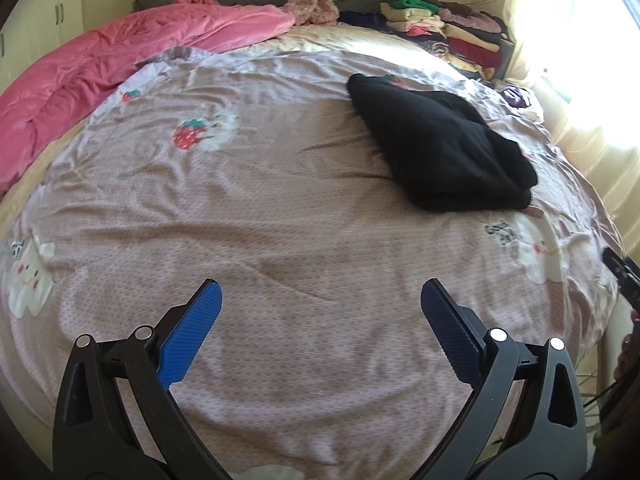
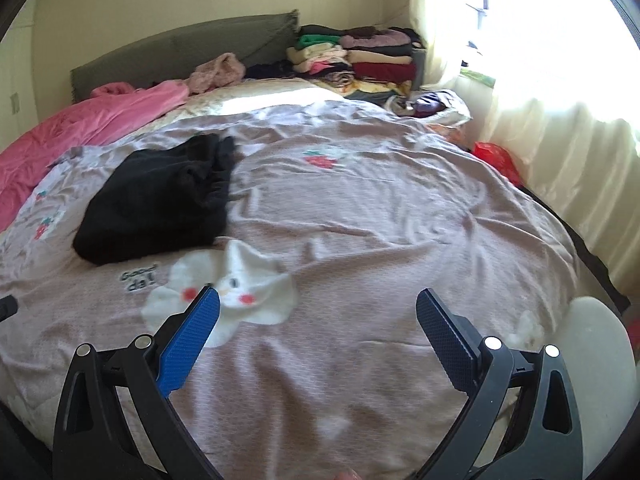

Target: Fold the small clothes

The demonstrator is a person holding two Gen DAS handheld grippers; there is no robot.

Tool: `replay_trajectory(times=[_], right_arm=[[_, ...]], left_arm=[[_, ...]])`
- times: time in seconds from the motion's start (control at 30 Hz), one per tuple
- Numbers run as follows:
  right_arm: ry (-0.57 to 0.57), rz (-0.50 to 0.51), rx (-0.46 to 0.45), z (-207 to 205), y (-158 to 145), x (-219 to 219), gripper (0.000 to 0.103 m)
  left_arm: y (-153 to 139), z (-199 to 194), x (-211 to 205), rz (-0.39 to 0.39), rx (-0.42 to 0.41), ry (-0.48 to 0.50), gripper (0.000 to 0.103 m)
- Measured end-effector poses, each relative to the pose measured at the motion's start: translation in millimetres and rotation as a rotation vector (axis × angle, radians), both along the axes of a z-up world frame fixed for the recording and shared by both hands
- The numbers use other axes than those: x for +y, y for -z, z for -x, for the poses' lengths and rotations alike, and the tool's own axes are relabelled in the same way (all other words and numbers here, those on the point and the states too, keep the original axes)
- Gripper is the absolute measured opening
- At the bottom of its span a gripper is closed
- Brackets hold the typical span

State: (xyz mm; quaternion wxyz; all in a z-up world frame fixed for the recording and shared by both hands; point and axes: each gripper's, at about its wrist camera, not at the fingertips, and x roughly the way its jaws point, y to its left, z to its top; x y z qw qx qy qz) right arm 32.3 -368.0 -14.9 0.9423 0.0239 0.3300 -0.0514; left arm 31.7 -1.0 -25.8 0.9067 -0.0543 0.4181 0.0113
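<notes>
A folded black garment (image 1: pixel 440 148) lies on the mauve bed cover (image 1: pixel 280 220), to the right of centre in the left wrist view. In the right wrist view the garment (image 2: pixel 160 208) lies to the left on the cover (image 2: pixel 380 220). My left gripper (image 1: pixel 320 300) is open and empty, held over bare cover well short of the garment. My right gripper (image 2: pixel 318 304) is open and empty, over the cover near a white cartoon print (image 2: pixel 240 292), to the right of the garment.
A pink quilt (image 1: pixel 100 80) lies along the bed's far left. Stacks of folded clothes (image 1: pixel 452 32) sit at the headboard corner, also in the right wrist view (image 2: pixel 360 60). A curtained window (image 2: pixel 560 120) is on the right, with a red bag (image 2: pixel 496 156) beside the bed.
</notes>
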Motion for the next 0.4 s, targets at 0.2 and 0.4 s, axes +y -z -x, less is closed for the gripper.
replay_trajectory(times=[0.2, 0.4], right_arm=[[0.409, -0.024, 0.038, 30, 16, -142, 0.098], [0.825, -0.047, 0.186, 53, 56, -320, 0.098]], left_arm=[[3, -10, 108, 0.003, 0.028, -0.181, 0.094], [1, -30, 284, -0.130, 0.088, -0.491, 0.094]])
